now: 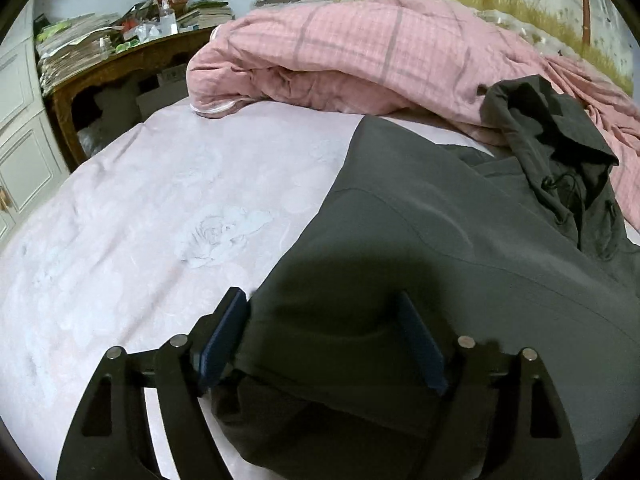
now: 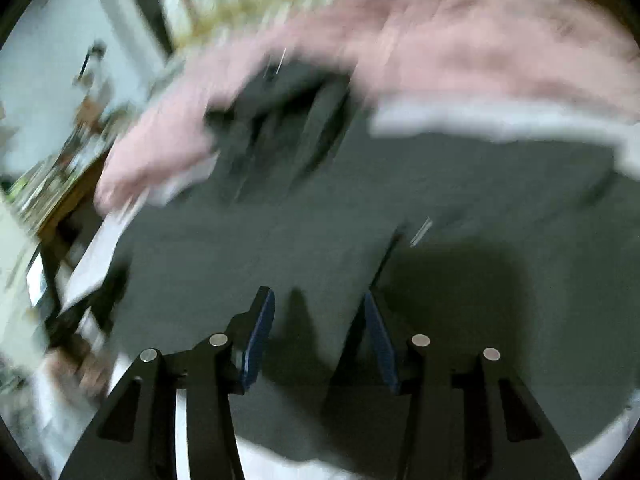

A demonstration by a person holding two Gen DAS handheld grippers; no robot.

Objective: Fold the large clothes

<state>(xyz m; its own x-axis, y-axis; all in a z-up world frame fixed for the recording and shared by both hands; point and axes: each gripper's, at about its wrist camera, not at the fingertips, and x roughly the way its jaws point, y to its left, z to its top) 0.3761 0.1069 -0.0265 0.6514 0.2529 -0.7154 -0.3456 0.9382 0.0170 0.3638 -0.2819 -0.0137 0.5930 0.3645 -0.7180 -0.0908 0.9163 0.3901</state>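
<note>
A dark grey hooded jacket [image 1: 420,232] lies spread on the pale pink bed sheet [image 1: 140,220]. Its hood [image 1: 552,140] with a drawcord is bunched at the far right. My left gripper [image 1: 320,296] is low over the jacket's near left edge. Its jaws stand wide apart, the fabric lies flat between the blue pads [image 1: 224,340], and nothing is pinched. The right wrist view is blurred. There my right gripper [image 2: 318,296] hovers over the jacket [image 2: 280,220], open, with a gap between its pads and only flat cloth below.
A crumpled pink checked quilt [image 1: 340,48] is heaped along the far side of the bed, touching the hood. A wooden desk [image 1: 104,64] piled with papers stands at the far left, beside white cabinet doors [image 1: 20,140]. Bare sheet stretches left of the jacket.
</note>
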